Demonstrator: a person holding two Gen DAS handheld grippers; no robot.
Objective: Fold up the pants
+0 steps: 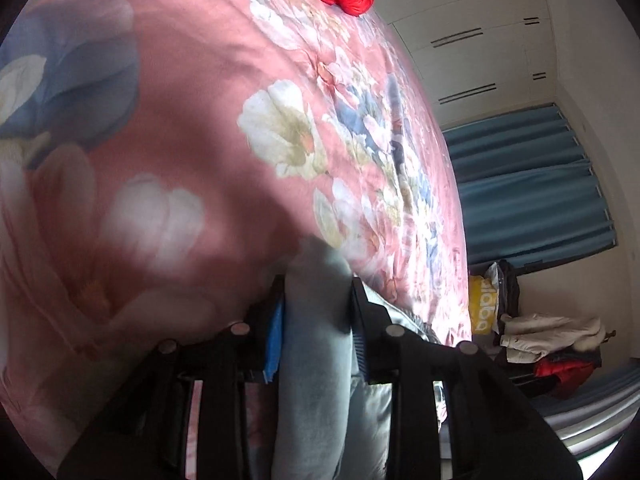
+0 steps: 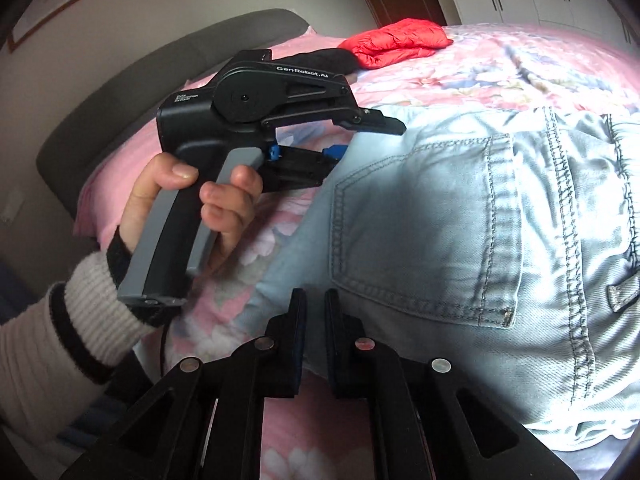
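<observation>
A bed with a pink floral quilt (image 1: 192, 92) fills most of both views, with a grey padded headboard (image 2: 132, 80) curving behind it in the right wrist view. Spread over the quilt lie the light blue jeans (image 2: 460, 216), seat side up, a stitched back pocket (image 2: 424, 232) facing the camera and a belt loop (image 2: 622, 296) near the right edge. A white wardrobe (image 1: 460, 40) and blue curtains (image 1: 528, 184) stand beyond the bed, and a heap of clothes with a yellow bag (image 1: 482, 304) sits below the curtains. A red puffer jacket (image 2: 400, 40) lies folded at the far side of the quilt, touching a black garment (image 2: 324, 58). The left gripper (image 1: 318, 300), held in the person's left hand (image 2: 192, 196), has its two fingers clamped on a thick fold of the jeans' edge, the denim bunched between the blue pads (image 1: 276, 340). The right gripper (image 2: 316, 312) reaches the near edge of the jeans with its fingers drawn close together; whether any cloth is pinched between them cannot be told.
</observation>
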